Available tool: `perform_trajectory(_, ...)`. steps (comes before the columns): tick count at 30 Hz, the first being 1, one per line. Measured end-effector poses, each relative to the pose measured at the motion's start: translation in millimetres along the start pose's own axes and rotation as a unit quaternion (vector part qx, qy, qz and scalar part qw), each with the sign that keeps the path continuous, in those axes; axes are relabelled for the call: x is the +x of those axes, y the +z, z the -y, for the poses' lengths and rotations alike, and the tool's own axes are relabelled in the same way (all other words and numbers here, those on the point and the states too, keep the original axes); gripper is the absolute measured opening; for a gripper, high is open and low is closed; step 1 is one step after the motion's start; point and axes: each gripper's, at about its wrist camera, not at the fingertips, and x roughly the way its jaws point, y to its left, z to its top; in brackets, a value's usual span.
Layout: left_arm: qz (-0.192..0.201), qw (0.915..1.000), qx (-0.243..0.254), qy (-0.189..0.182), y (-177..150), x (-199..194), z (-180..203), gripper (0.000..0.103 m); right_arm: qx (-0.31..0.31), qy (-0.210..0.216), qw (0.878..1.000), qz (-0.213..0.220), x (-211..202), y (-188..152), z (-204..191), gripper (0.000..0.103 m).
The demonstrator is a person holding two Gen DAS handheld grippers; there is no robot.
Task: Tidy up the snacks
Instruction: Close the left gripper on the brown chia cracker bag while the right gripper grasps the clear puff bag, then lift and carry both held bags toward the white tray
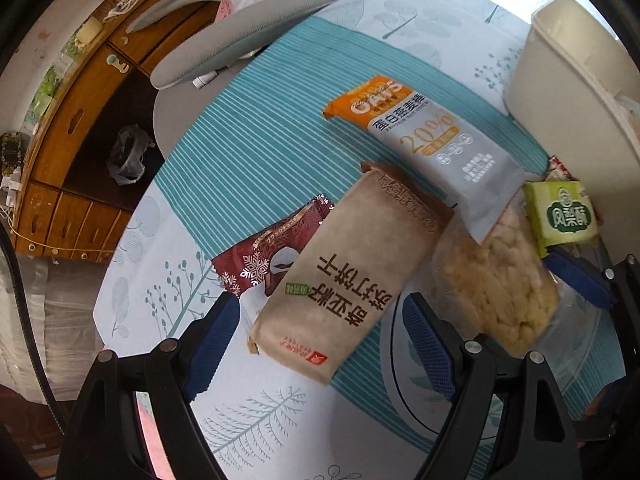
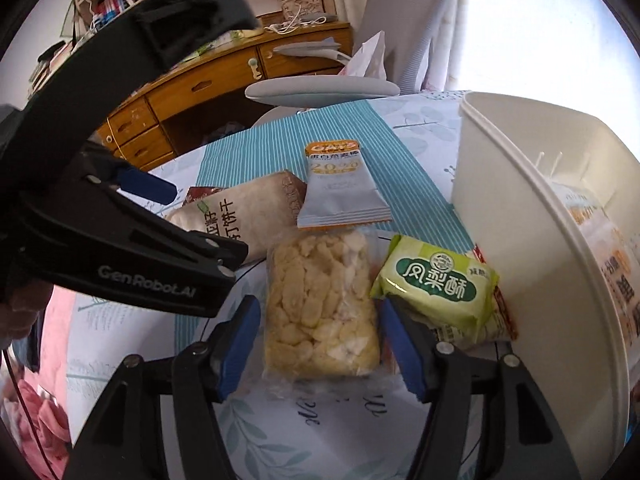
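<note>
Left fingers (image 1: 320, 344): spread wide, one on each side of the near end of the brown cracker pack (image 1: 352, 272), not pinching it.
Right fingers (image 2: 318, 344): spread, straddling the clear bag of puffed snacks (image 2: 320, 304); whether the pads touch it I cannot tell.
Cracker pack: lies flat on the worktop (image 1: 256, 152), overlapping a dark red snowflake packet (image 1: 260, 256).
Oat bar (image 1: 424, 140): grey and orange wrapper, just beyond the puffed snacks, its near end over them.
Green pastry packet (image 2: 436, 284): beside the puffed snacks, leaning on another packet against the white tub (image 2: 532, 216).
White tub: stands on the worktop's right side, packets showing inside.
Worktop: covered by a teal striped, leaf-print cloth.
</note>
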Motion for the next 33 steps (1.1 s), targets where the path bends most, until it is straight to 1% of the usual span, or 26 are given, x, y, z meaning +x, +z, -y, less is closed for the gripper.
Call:
perform_trajectory(4, -0.011, 0.9999, -0.003, 0.003, 4.4, 8.6, -0.6, 0.083, -0.012, -0.001, 1.0, -0.006, 6.3, -2.2, -2.8, 0.067)
perform_trajectory(7, -0.016, 0.9999, -0.003, -0.003, 7.3, 13.3, -0.1, 0.084, -0.021, -0.004, 1.0, -0.007, 9.1, -1.9, -6.8, 0.07)
perform_trajectory(11, -0.015, 0.9999, -0.001, 0.0, 10.6, 17.1, 2.4, 0.085, -0.052, -0.022, 0.998, -0.007, 12.8, -5.4, -15.1, 0.07)
perform_trajectory(13, -0.015, 0.9998, -0.009, -0.006, 12.2, 19.0, 0.6, 0.085, -0.063, -0.027, 0.998, -0.01, 15.2, -6.0, -17.3, 0.07)
perform_trajectory(16, -0.014, 0.9993, -0.028, -0.02, 12.9, 21.4, -4.7, 0.085, -0.064, -0.026, 0.998, -0.014, 16.4, -5.1, -16.3, 0.07)
perform_trajectory(18, -0.016, 0.9985, -0.044, -0.029, 11.5, 23.0, -8.6, 0.085, -0.067, -0.031, 0.997, -0.017, 16.8, -4.9, -15.7, 0.066)
perform_trajectory(24, -0.02, 0.9944, -0.088, -0.055, 3.4, 23.9, -17.4, 0.073, -0.073, -0.022, 0.996, -0.04, 12.9, -5.9, -13.5, 0.063)
perform_trajectory(26, -0.022, 0.9928, -0.1, -0.063, -0.8, 24.5, -21.8, 0.067, -0.068, -0.017, 0.996, -0.054, 10.2, -6.4, -11.6, 0.062)
perform_trajectory(29, -0.03, 0.9899, -0.119, -0.072, -10.3, 23.9, -26.5, 0.064, -0.053, -0.016, 0.996, -0.077, 4.0, -9.6, -10.5, 0.062)
perform_trajectory(31, -0.036, 0.9877, -0.131, -0.078, -17.4, 23.8, -30.5, 0.059, -0.041, -0.014, 0.995, -0.091, 0.9, -11.3, -9.9, 0.061)
perform_trajectory(33, -0.045, 0.9848, -0.146, -0.084, -26.5, 24.0, -34.6, 0.059, -0.026, -0.009, 0.994, -0.109, -4.4, -14.9, -10.1, 0.061)
